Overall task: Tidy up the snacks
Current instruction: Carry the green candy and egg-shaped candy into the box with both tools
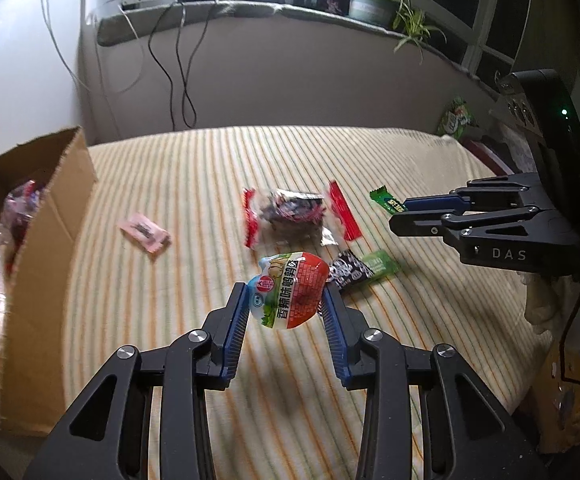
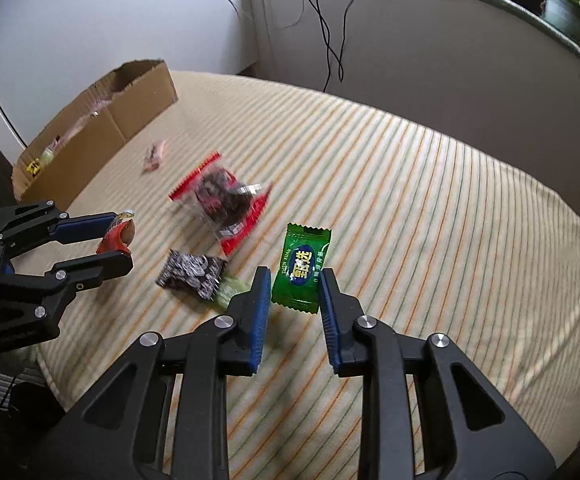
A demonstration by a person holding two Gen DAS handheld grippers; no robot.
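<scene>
Green candy pinched in my right gripper, quail-egg packet clamped in left gripper, both lifted for cardboard box.

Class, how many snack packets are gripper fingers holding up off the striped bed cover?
2. A red-and-white packet is clamped in the left gripper. A green candy is clamped in the right gripper. Neither gripper hides another.

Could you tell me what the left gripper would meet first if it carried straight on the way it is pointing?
Probably the red-edged clear packet on the striped blanket, just beyond the egg snack pack that the left gripper holds; depth is uncertain, so it might touch blanket first.
</scene>
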